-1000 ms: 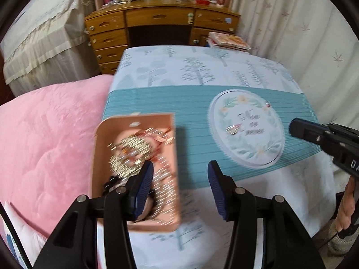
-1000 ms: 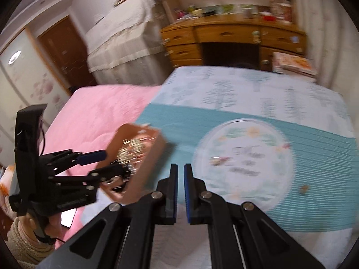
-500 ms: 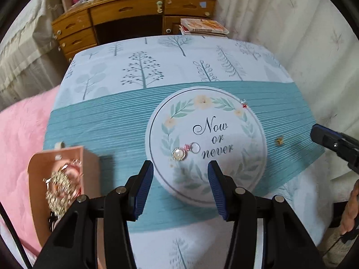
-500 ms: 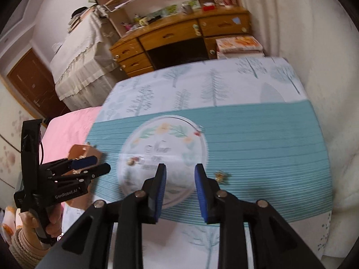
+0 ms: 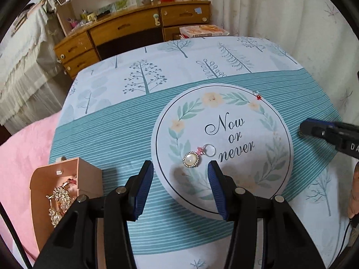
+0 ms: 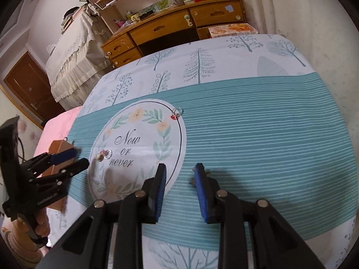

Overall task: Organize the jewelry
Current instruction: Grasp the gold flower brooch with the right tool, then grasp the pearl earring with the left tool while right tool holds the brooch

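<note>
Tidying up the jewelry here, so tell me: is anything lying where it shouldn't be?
Yes. Three pieces lie loose outside the pink box: a pearl charm with ring on the round print, a red-stone piece at its edge, and a small gold piece on the stripes by the right gripper.

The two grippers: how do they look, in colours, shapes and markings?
Both are black, each with two angled arms joined by silver rivets and ending in flat blue ribbed pads. The left gripper shows small white lettering on its body in the right wrist view; the right gripper shows white letters "DA" in the left wrist view. A thin black cable hangs there.
</note>
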Available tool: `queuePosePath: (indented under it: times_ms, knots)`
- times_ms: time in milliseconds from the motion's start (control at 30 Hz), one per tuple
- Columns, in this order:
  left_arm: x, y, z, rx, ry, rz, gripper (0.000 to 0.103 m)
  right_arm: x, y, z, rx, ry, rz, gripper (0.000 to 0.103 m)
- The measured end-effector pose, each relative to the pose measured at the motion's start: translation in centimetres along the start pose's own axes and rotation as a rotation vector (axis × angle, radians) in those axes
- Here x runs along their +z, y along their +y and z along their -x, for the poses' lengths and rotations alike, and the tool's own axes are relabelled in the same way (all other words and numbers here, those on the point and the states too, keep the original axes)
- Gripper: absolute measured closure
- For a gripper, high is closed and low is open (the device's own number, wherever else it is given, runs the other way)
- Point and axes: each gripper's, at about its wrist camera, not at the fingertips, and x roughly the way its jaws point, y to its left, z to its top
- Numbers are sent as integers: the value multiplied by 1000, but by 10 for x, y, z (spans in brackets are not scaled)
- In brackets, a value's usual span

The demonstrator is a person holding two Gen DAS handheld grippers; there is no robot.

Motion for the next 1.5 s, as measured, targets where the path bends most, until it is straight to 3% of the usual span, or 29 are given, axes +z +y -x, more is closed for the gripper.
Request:
queuePosePath:
  times_ms: [233, 400, 467, 533, 600, 800, 933, 1100, 1267, 1367, 1400, 1467, 1500]
  knots:
    - [-6, -13, -6, 14, -22, -62, 54, -12, 21, -2, -126, -74, 127, 78]
    - [-5, -15, -16, -1, -13, -50, 55, -28, 36, 0, -240, -128, 228, 94]
    - [-5, -15, -19, 2, -12, -47, 59, -32, 35, 1, -214, -128, 216, 103]
    - [-5, -15, -24, 0, 0, -40, 70, -34, 27, -2, -167, -94, 165, 103]
    - [-5, -13, -24, -8, -3, -28, 74, -36, 15, -5, -116, -79, 110, 103]
    - [-4, -13, -25, -9, -4, -17, 79, -38, 0, -9, -94, -96, 57, 103]
    - [-3, -16, -26, -9, -13, -24, 94, -37, -4, -8, -81, -122, 46, 103]
    - [-8, -15, -21, 2, -40, -29, 98, -34, -2, 2, -74, -148, 38, 103]
    - [-12, -7, -8, -8, -72, 4, 98, -34, -2, 6, -72, -160, 35, 103]
    - [-13, -2, -9, -28, -42, 37, 97, -33, -6, 8, -68, -158, 12, 103]
    - [-13, -2, -10, -25, -30, 48, 95, -33, -8, 8, -72, -159, 5, 102]
    - [-13, 0, -14, -34, -6, 73, 74, -33, -11, 10, -88, -162, -6, 102]
    - [-14, 0, -15, -38, 1, 81, 70, -33, -11, 10, -93, -164, -5, 102]
